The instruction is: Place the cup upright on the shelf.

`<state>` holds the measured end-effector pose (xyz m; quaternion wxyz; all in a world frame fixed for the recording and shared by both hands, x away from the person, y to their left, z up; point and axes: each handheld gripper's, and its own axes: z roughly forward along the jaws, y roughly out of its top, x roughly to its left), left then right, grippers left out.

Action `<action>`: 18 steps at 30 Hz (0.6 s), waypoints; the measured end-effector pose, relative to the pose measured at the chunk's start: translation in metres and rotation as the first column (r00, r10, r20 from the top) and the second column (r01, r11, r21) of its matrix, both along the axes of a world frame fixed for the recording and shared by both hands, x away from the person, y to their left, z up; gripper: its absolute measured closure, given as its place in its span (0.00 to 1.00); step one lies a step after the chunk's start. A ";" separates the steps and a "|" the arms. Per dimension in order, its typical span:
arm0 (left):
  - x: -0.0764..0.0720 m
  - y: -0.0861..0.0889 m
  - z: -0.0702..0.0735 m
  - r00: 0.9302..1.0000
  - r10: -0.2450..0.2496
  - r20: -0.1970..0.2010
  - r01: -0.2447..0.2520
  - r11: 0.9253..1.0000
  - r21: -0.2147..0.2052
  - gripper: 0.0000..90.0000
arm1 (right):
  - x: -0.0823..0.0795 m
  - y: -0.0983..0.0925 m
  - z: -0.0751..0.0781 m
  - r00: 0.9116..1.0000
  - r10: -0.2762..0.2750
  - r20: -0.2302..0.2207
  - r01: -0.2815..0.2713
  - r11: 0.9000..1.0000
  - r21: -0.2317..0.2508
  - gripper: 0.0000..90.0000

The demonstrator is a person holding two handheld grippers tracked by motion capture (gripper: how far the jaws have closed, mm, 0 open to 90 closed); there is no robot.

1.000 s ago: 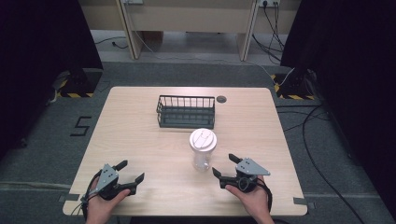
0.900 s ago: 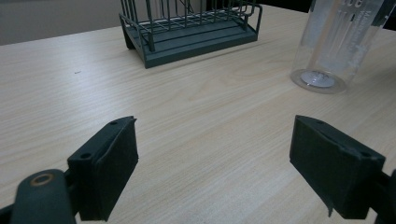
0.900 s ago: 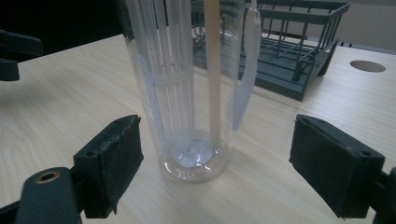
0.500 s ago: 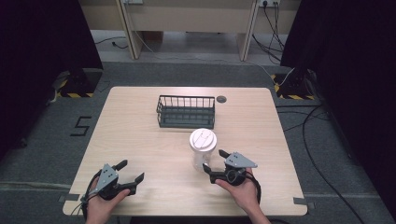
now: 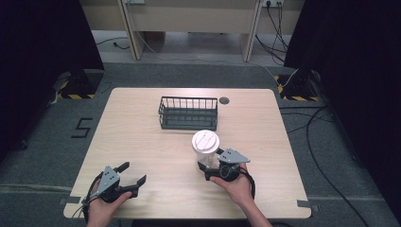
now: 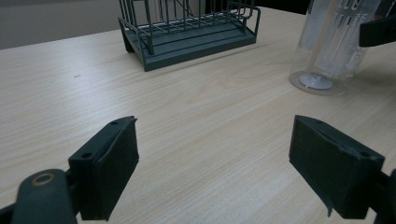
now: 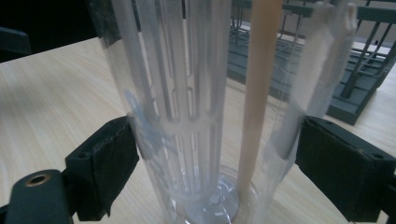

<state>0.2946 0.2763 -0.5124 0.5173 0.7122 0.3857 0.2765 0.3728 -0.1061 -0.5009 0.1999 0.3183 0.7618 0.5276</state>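
The clear cup (image 5: 206,150) with a white lid (image 5: 205,140) was observed standing upright on the table (image 5: 142,142), a little right of centre and just in front of the wire basket (image 5: 188,113), apart from it. A pale straw-like rod and a slotted insert were visible inside the cup in the right gripper view.

The right gripper (image 5: 210,169) was positioned at the lower part of the cup, one jaw on either side of the wall. In the right gripper view the left pad (image 7: 116,158) appeared to be touching the plastic and the right pad (image 7: 336,163) lay against or just beside it; whether a firm pinch had been made could not be told. The low placement was judged to be chosen for stability, since a tall lidded cup tips easily if pushed near the top.

The left gripper (image 5: 134,176) was held low at the near left edge of the table, well apart from the cup, with jaws spread wide and nothing between them (image 6: 205,154). It was judged to be parked out of the way.

The step in hand was judged to be the grasp of the cup, possibly for transfer to the basket. Risk noted: slippage on the smooth wall.
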 end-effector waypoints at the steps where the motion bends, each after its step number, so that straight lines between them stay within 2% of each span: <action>1: 0.000 0.000 0.000 1.000 -0.001 0.001 0.001 1.000 0.002 0.17 | 0.002 0.003 0.000 1.000 0.001 0.001 -0.001 1.000 -0.001 0.16; 7: 0.000 0.000 0.000 1.000 -0.004 0.003 0.004 1.000 -0.002 0.17 | 0.005 0.006 0.001 1.000 0.009 0.016 -0.008 1.000 -0.009 0.17; 15: 0.000 -0.001 0.001 1.000 -0.014 0.003 0.014 1.000 -0.006 0.17 | 0.006 0.010 -0.002 0.999 0.012 0.053 -0.012 1.000 0.014 0.20; 18: 0.000 0.000 0.001 1.000 -0.012 0.003 0.012 1.000 -0.009 0.18 | 0.006 0.010 -0.001 0.999 0.015 0.049 -0.016 1.000 0.013 0.20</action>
